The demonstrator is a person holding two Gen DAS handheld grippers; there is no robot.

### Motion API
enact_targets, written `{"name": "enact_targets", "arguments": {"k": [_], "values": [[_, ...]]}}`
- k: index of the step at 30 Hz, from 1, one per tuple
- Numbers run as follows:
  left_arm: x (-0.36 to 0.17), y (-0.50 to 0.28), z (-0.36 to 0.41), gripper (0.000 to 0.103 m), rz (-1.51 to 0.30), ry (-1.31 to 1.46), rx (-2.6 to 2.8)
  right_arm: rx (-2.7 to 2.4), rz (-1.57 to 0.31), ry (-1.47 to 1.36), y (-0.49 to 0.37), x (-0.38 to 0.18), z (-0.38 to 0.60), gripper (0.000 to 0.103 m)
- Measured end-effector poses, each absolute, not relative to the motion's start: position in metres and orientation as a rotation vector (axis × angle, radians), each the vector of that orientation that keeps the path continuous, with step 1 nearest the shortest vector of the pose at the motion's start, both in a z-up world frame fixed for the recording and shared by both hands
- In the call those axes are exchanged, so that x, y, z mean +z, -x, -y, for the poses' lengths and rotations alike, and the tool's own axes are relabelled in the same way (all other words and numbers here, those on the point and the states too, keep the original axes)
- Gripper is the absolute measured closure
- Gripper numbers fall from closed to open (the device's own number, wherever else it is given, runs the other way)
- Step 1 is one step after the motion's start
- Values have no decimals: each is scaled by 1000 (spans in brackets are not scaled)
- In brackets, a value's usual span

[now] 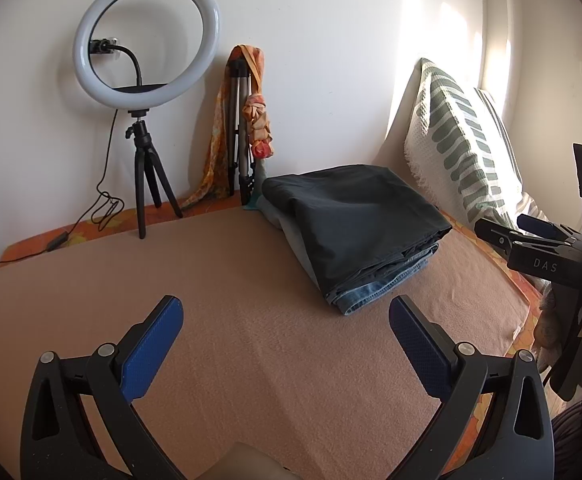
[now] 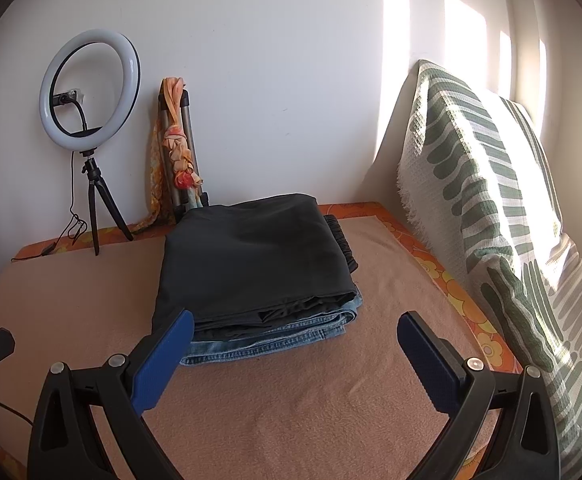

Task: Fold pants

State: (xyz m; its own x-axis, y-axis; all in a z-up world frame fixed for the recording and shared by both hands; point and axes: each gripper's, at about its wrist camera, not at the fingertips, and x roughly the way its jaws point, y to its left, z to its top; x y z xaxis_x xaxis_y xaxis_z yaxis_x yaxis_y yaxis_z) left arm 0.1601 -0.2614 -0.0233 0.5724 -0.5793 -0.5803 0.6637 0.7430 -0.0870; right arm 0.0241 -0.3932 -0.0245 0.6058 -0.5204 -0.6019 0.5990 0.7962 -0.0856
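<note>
A bed covered by a tan blanket (image 2: 291,392) fills the scene, with a green-and-white patterned cushion (image 2: 491,200) leaning against the wall on its right side. Toward the far middle of the blanket sits a neat stack of folded clothes: dark pants (image 2: 251,264) on top, blue jeans (image 2: 275,346) beneath them. Behind the stack, by the wall, stand a ring light (image 2: 89,92) on a small tripod and a folded tripod draped with an orange scarf (image 2: 179,152). Both tools hover empty above the bare blanket, well short of the stack; the left gripper (image 1: 287,340) and the right gripper (image 2: 295,356) each have their jaws spread wide, holding nothing. The dark pants look already folded, so the sensible course seems to be leaving the stack undisturbed, or pressing down gently on its near edge if it needs squaring.
</note>
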Motion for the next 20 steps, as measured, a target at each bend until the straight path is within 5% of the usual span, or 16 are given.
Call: {"name": "enact_targets", "arguments": {"k": [20], "values": [[-27, -165, 250, 1, -645, -121, -724, -646, -661, -129, -24, -29, 396, 0]]}}
